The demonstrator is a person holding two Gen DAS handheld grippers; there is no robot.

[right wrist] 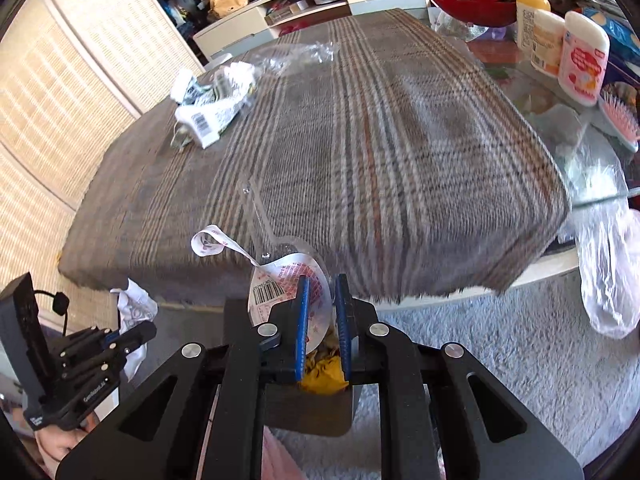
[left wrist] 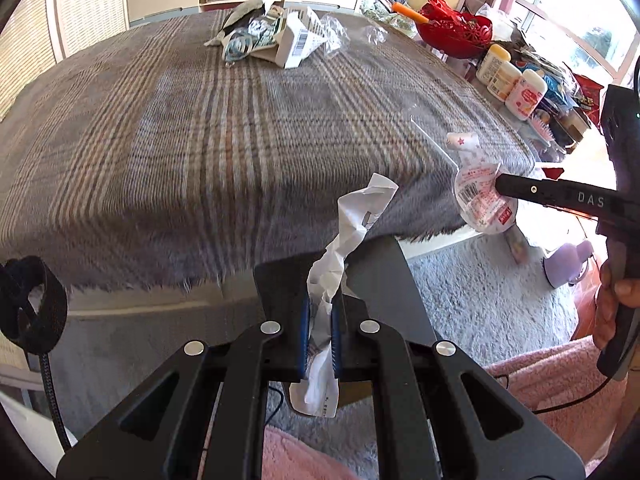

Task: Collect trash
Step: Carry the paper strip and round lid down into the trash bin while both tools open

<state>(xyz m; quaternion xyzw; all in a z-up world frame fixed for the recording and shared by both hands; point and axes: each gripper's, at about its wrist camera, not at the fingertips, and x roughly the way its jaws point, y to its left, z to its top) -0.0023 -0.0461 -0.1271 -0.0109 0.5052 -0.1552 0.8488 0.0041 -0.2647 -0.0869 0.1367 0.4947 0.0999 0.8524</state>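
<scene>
My left gripper (left wrist: pixel 320 324) is shut on a crumpled white paper (left wrist: pixel 352 236) and holds it in the air off the near edge of the plaid-covered table (left wrist: pixel 192 132). My right gripper (right wrist: pixel 322 320) is shut on a clear plastic package with a round printed label (right wrist: pixel 280 284) and holds it off the same edge; it also shows in the left wrist view (left wrist: pixel 480 200). A pile of wrappers and a barcode box (left wrist: pixel 276 36) lies at the table's far side, also seen in the right wrist view (right wrist: pixel 208 108).
A red basket (left wrist: pixel 456 28) and lotion bottles (left wrist: pixel 512 80) stand on the glass at the table's right. A clear plastic bag (right wrist: pixel 608 264) hangs off the right corner. Grey shag carpet (left wrist: pixel 480 292) covers the floor, with a purple object (left wrist: pixel 568 264) on it.
</scene>
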